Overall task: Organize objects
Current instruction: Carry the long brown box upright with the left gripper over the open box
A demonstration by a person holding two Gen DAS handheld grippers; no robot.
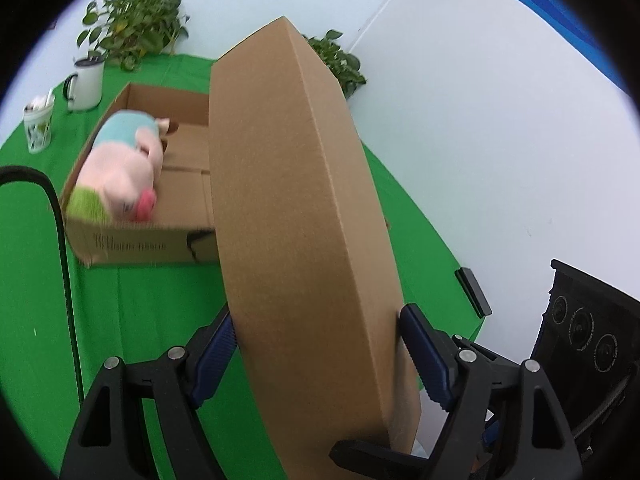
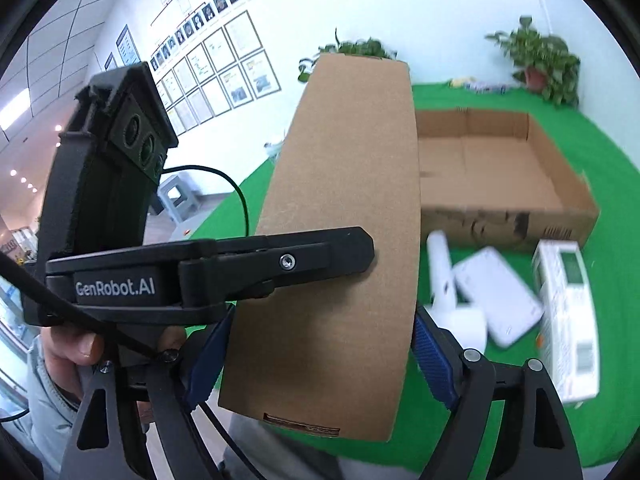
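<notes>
A flat brown cardboard lid point(image 1: 296, 208) stands tilted on edge above the green table. My left gripper point(image 1: 318, 312) is shut on it, its blue pads pressing both long faces. My right gripper point(image 2: 322, 320) is shut on the same lid point(image 2: 344, 200) from the other end. One black finger of the left gripper point(image 2: 320, 258) lies across the lid's face. Behind the lid sits an open cardboard box point(image 1: 136, 246) with a pink plush pig point(image 1: 124, 168) lying at its left end. The box's other end point(image 2: 500, 168) holds nothing that I can see.
A white mug point(image 1: 86, 80), a patterned cup point(image 1: 38, 124) and potted plants point(image 1: 136, 28) stand behind the box. A white handheld device point(image 2: 444, 280), a white flat pack point(image 2: 496, 296) and a white remote-like unit point(image 2: 568, 320) lie before the box. A black cable point(image 1: 60, 216) hangs left.
</notes>
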